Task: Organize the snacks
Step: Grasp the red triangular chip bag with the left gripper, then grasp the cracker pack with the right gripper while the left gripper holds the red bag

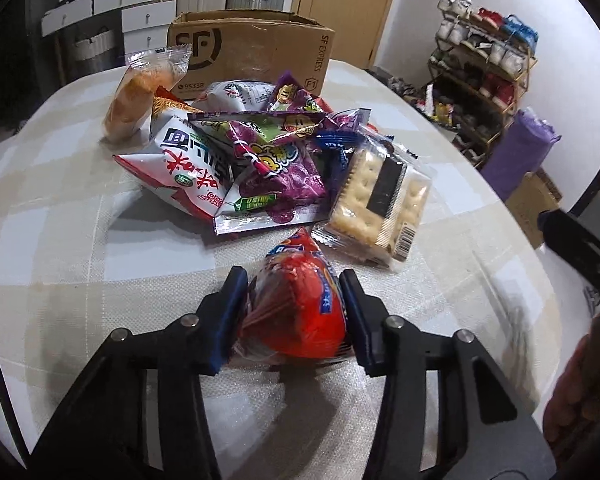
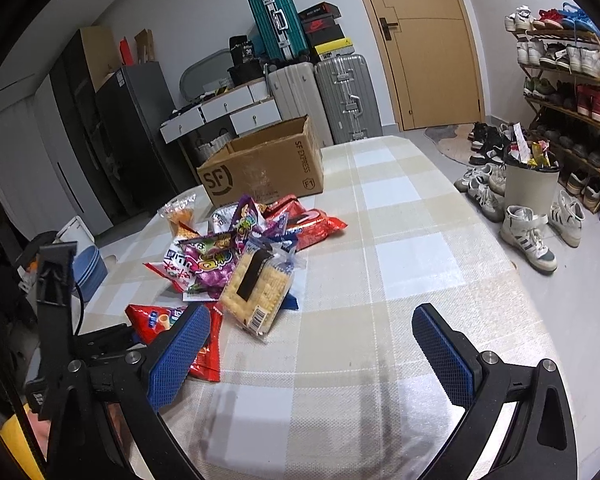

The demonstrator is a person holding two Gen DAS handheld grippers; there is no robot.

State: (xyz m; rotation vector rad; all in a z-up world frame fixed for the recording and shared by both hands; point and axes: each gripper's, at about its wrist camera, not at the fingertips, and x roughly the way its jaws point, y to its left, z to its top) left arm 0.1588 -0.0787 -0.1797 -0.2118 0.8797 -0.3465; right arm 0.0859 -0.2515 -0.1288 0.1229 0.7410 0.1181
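Note:
My left gripper (image 1: 293, 280) is shut on a red snack bag (image 1: 300, 312), its blue pads pressing both sides just above the checked tablecloth (image 1: 59, 240). The same red bag (image 2: 151, 320) shows at the left of the right wrist view. Behind it lies a pile of snacks: a cracker pack (image 1: 380, 200) (image 2: 255, 284), a purple bag (image 1: 275, 160), a white-and-red bag (image 1: 187, 168) and a wrapped bread (image 1: 139, 92). An open cardboard box (image 1: 251, 52) (image 2: 267, 164) stands beyond the pile. My right gripper (image 2: 312, 314) hangs open over bare cloth, right of the pile, holding nothing.
Another red packet (image 2: 312, 220) lies at the pile's far side. The table (image 2: 400, 240) extends bare to the right. Off its right edge stand a white bin (image 2: 530, 188), loose shoes and a shoe rack (image 2: 568, 92). Suitcases (image 2: 340, 96) stand behind the box. A hand (image 1: 572, 380) shows at right.

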